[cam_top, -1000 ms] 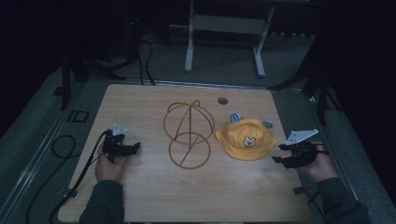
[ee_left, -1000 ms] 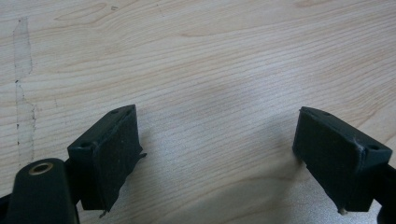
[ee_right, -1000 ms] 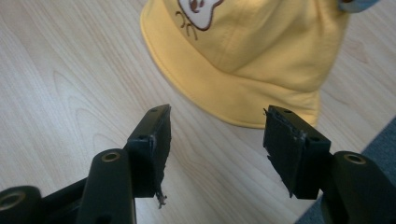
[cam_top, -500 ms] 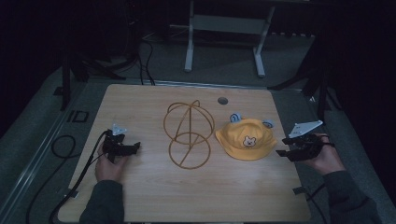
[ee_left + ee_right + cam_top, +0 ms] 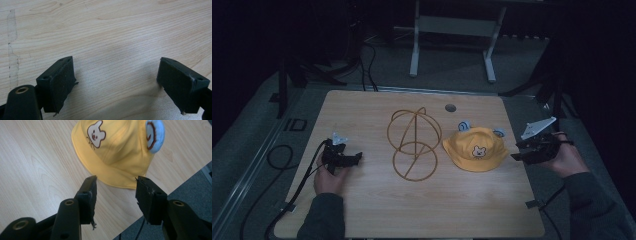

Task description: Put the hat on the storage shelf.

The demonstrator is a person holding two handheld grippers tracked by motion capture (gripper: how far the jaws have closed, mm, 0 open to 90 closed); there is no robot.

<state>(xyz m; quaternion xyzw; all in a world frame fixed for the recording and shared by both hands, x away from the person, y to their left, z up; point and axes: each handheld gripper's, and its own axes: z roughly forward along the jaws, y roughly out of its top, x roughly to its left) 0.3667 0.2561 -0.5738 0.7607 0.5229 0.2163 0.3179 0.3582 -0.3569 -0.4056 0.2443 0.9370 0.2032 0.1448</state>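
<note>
soft yellow cloth hat (image 5: 117,152) lies on pale grained worktop (image 5: 32,170); right gripper (image 5: 116,188) jaws, just closing, are spread, empty, near its brim.

Item: I identify one yellow bucket hat (image 5: 476,150).
Markings: I see a cartoon bear face (image 5: 95,133) on the front, with pale blue ears (image 5: 154,135) sewn to the crown.
Pose: I see it crown up, brim flat on the table (image 5: 362,115).
Location: I place it on the table's right half, near the right edge.
Contact: I see nothing touching it.
</note>
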